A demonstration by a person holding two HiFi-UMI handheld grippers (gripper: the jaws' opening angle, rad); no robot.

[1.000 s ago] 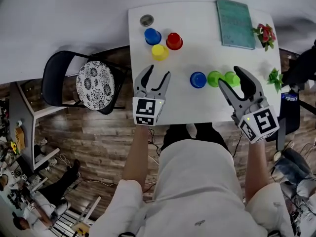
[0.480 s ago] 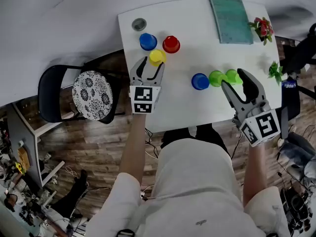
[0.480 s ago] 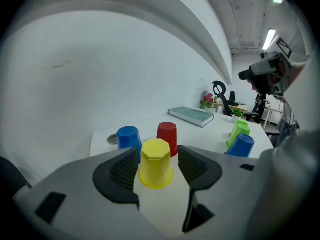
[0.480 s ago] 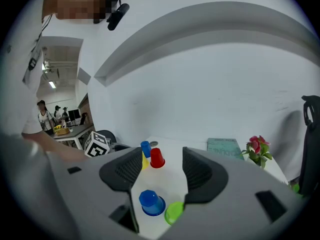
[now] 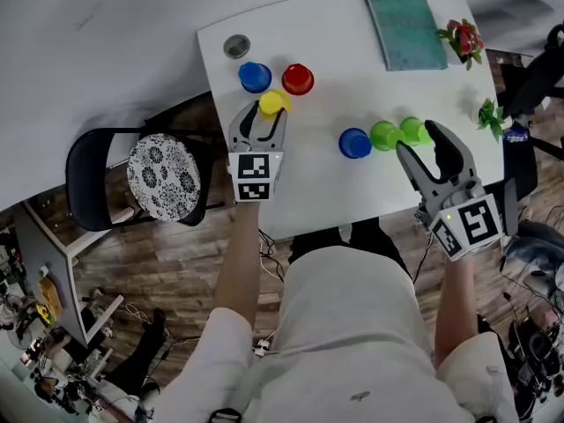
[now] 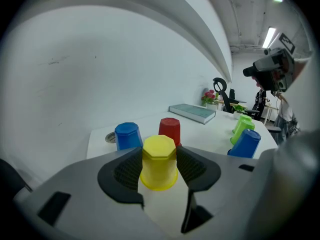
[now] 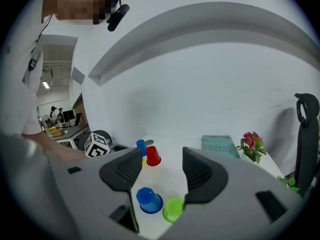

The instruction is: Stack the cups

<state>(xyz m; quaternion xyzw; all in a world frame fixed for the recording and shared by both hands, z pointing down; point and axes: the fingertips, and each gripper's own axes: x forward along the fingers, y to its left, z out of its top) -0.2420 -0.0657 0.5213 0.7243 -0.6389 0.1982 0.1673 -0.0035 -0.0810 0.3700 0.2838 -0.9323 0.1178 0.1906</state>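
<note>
Your left tool (image 5: 263,120) is closing on the yellow cup (image 6: 159,161). That cup stands upside down on the table (image 5: 352,86), between the two pads. As far as I can see, the pads are not pressing it yet.

The cup sits out near the tips, so it could slip out or pop forward when you squeeze. If it pops, it may bump the blue cup (image 6: 128,135) and the red cup (image 6: 169,131), which stand just behind it. If you squeeze too hard, the cup may bend. If you lift it crooked, its rim could catch on one of those two.

Over to the right, another blue cup (image 5: 355,143) and two green cups (image 5: 385,136) stand in a row, close together. Your right tool (image 5: 421,141) is wide open with nothing in it. Its tips are just beside the last green cup. A small move there could knock that cup over and push the whole row.
</note>
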